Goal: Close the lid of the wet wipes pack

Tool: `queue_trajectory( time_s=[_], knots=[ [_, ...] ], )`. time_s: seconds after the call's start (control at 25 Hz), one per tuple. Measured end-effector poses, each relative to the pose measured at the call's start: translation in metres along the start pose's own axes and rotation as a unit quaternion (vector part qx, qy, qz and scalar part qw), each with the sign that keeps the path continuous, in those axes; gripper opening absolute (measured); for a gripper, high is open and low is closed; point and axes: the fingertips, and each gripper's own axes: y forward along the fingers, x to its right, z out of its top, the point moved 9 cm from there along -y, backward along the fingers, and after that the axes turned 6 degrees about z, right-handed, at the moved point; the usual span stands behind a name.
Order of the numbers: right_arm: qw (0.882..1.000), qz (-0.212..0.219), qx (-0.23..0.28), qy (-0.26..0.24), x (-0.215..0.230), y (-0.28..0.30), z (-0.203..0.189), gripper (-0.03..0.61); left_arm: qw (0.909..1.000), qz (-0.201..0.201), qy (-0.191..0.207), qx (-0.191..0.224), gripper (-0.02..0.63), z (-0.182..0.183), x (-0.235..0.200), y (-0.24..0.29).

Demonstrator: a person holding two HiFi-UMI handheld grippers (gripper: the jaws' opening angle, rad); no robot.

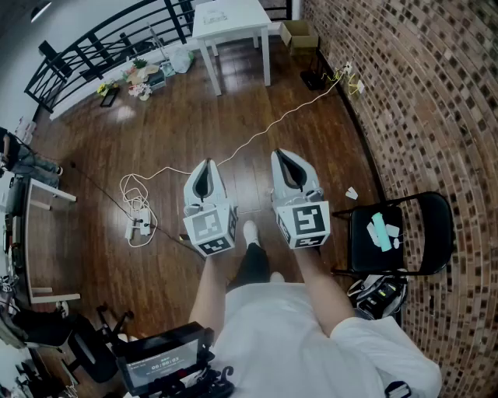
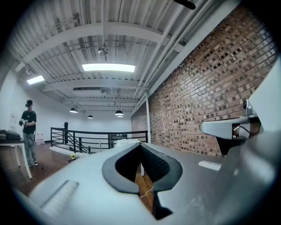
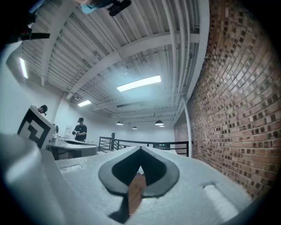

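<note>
You haven't started yet: left gripper [image 1: 207,166] and right gripper [image 1: 286,155] are both pressed together on nothing, aimed across the room, and the wipes pack [image 1: 380,232] sits on the chair [image 1: 359,250] to your right, lid too small to read.

Floor [image 1: 156,116]: dark wood planks, glossy — light reflects off them. Wall [image 1: 436,93]: rough matt brick. Chair [image 1: 373,260]: black metal frame, dull seat. Table [image 1: 229,19]: white, smooth. Ceiling [image 2: 109,26]: white-painted ribbed metal. Left gripper [image 2: 141,145] and right gripper [image 3: 140,150]: pale grey matt plastic shells — black textured pads [image 2: 152,162] inside.
</note>
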Motion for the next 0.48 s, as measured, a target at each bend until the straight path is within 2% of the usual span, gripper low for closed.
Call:
queue_trajectory(
  time_s=[0.2,0.36,0.48],
  knots=[
    [1.000,-0.011,-0.007,-0.005,0.009,0.087,-0.001,-0.009,0.9997,-0.005,0.015,-0.019,0.015,-0.006,-0.035,0.084],
    [1.000,-0.007,-0.014,-0.012,0.019,0.168,0.007,-0.009,0.9992,-0.028,-0.028,0.004,0.015,0.014,-0.056,0.157],
    [0.999,-0.025,-0.017,-0.014,0.036,0.214,0.009,-0.009,0.9972,-0.058,-0.042,0.020,0.015,0.025,-0.062,0.197]
  ],
)
